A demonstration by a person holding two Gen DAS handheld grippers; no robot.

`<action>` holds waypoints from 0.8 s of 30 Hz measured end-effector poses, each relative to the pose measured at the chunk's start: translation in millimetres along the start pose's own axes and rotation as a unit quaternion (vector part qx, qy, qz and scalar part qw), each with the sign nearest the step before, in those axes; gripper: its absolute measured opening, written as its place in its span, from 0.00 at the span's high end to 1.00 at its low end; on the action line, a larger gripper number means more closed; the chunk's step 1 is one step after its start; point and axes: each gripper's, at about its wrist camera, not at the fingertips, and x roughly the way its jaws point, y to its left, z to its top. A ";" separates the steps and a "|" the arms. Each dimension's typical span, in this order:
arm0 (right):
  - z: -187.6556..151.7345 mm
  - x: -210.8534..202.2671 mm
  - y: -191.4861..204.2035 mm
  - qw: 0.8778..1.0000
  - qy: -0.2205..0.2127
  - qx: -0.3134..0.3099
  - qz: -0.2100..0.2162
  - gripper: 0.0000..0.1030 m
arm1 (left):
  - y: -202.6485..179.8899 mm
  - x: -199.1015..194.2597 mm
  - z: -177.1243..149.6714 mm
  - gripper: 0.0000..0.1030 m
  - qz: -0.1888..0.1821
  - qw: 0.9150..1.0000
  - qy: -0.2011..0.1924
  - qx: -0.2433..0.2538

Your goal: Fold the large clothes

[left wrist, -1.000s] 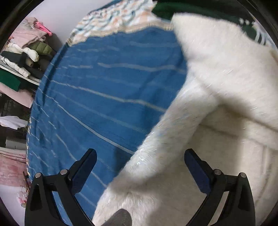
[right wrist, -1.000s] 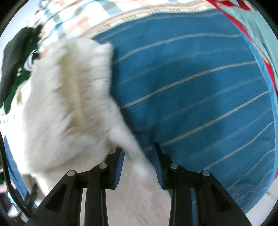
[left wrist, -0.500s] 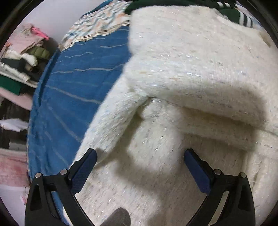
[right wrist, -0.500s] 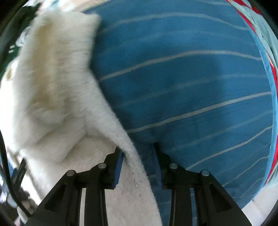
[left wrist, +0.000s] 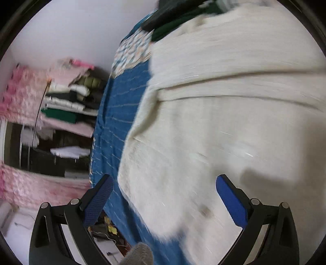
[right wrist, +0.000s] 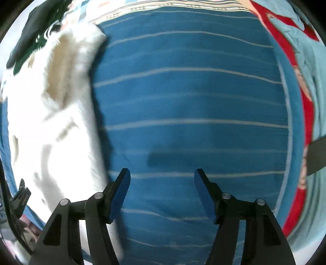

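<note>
Nearest, the left gripper (left wrist: pixel 163 195) hangs spread wide with nothing between its fingers, low over the white fluffy garment (left wrist: pixel 224 126), probably placed to take the near hem for the next fold. The right gripper (right wrist: pixel 162 191) is likewise released and empty, over bare blue striped bedspread (right wrist: pixel 193 102), the garment's long edge just to its left. The garment lies on the bed, a fold line crossing its far half. To its right the bedspread offers free room; beyond lie dark clothes (left wrist: pixel 177 18), and off the bed's left side, shelves of folded laundry (left wrist: pixel 67 102).
</note>
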 end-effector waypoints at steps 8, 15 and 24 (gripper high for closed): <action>-53.0 -10.9 -114.0 0.999 0.024 0.034 -0.023 0.35 | -101.1 -130.0 -45.5 0.00 -0.086 0.992 -0.029 0.087; -78.0 -18.7 -207.2 0.996 0.037 0.079 -0.030 0.35 | -166.4 -108.9 -59.2 0.00 -0.056 0.992 0.005 0.112; -5.9 -10.0 -167.9 0.993 0.014 0.034 0.110 0.21 | -69.8 -53.6 -15.2 0.87 -0.109 0.993 -0.003 -0.053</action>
